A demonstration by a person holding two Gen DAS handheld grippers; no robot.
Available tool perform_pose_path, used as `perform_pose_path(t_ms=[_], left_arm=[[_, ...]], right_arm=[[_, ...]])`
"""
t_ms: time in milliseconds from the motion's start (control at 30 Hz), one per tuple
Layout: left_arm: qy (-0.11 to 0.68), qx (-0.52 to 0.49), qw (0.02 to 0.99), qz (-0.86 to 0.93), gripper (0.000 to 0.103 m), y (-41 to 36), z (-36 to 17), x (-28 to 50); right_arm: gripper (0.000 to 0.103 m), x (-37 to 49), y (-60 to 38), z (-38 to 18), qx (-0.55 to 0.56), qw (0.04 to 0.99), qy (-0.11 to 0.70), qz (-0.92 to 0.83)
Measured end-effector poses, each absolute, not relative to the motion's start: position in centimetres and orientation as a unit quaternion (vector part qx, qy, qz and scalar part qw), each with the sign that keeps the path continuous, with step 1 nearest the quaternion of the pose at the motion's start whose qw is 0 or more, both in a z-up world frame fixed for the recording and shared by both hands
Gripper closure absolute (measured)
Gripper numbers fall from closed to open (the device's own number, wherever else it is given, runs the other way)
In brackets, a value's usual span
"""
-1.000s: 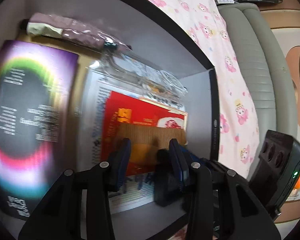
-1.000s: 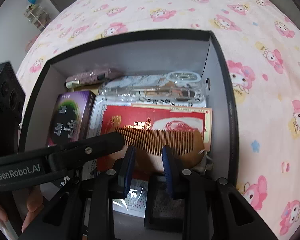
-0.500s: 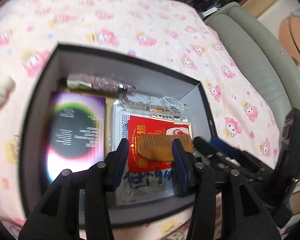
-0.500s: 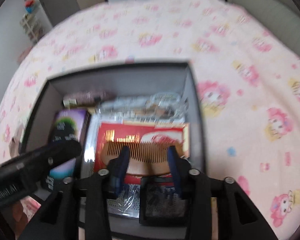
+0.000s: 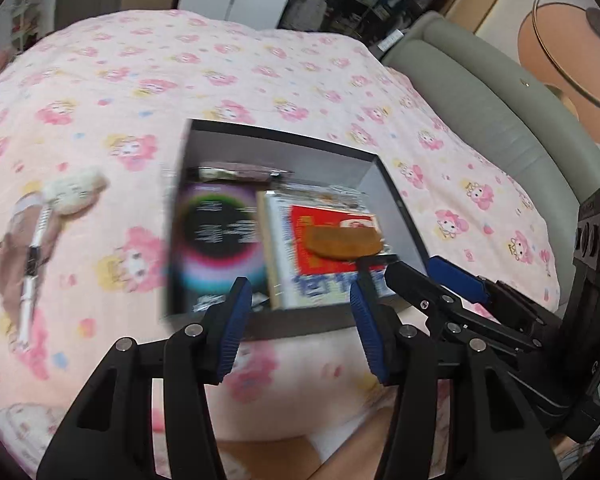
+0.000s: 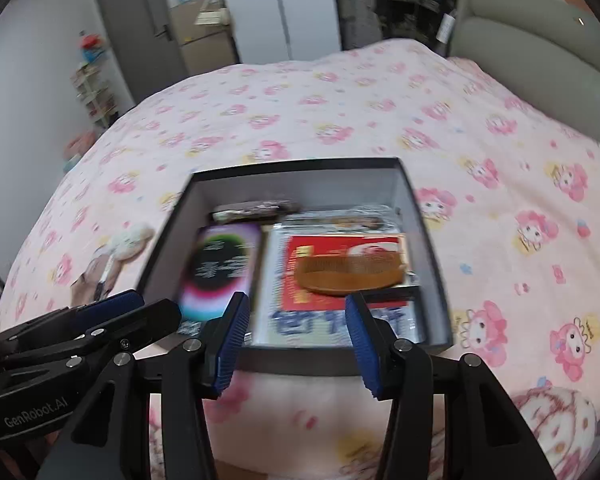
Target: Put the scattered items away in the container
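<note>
A black box (image 5: 284, 138) (image 6: 300, 166) sits on the pink bedspread. A wooden comb (image 5: 342, 242) (image 6: 350, 274) lies in it on a red packet (image 6: 340, 246), beside a purple box (image 5: 218, 236) (image 6: 220, 266). My left gripper (image 5: 296, 300) is open and empty, above the box's near edge. My right gripper (image 6: 296, 316) is open and empty, also short of the box; it shows in the left wrist view (image 5: 432, 276). A white fluffy item (image 5: 74, 190) (image 6: 130, 238) and a pen-like stick (image 5: 30, 268) lie on the bed left of the box.
A grey padded headboard (image 5: 500, 92) (image 6: 540, 48) runs along the right. A grey door (image 6: 136, 40) and shelves stand at the back. A brown fabric piece (image 5: 16, 248) lies under the stick. The bed's near edge (image 6: 300, 456) is below the grippers.
Both grippers have pulled back and up out of the box and opened wider. The comb stays lying on the red packet. More of the bed has come into view.
</note>
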State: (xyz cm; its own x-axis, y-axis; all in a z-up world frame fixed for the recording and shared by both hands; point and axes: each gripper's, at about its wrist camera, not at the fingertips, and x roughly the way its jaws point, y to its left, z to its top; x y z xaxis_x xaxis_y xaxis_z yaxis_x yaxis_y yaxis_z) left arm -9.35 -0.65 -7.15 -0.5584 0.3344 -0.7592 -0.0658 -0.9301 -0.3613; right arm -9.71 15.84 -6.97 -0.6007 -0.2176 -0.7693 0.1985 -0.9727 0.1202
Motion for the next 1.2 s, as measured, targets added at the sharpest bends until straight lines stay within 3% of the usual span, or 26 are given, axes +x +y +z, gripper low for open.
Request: perform_pose_path(t_ms=[333, 567, 667, 1100, 1200], left_arm=[[-0.247, -0.448, 0.018, 0.859, 0.054, -13.8, -8.9, -3.1], [-0.318, -0.477, -0.089, 0.815, 0.054, -22.4, -12.8, -2.6], [-0.365, -0.503, -0.116, 0.774, 0.061, -25.8, -15.9, -4.2], [-0.355, -0.632, -0.08, 0.684, 0.066, -29.8, -24.5, -9.5], [-0.34, -0.644, -0.043, 0.684, 0.087, -28.8, -24.7, -10.1]], right_arm=[[0.057, -7.3, 3.0, -8.4, 0.452, 0.24, 0.029, -0.859], [0.057, -9.0, -5.9, -13.0, 0.519, 0.322, 0.02, -0.792], [0.057, -10.3, -8.5, -15.7, 0.555, 0.337, 0.006, -0.761], [0.057, -12.1, -17.7, -24.6, 0.648, 0.386, 0.048, -0.654], [0.06, -11.9, -18.1, -25.5, 0.651, 0.393, 0.043, -0.648]])
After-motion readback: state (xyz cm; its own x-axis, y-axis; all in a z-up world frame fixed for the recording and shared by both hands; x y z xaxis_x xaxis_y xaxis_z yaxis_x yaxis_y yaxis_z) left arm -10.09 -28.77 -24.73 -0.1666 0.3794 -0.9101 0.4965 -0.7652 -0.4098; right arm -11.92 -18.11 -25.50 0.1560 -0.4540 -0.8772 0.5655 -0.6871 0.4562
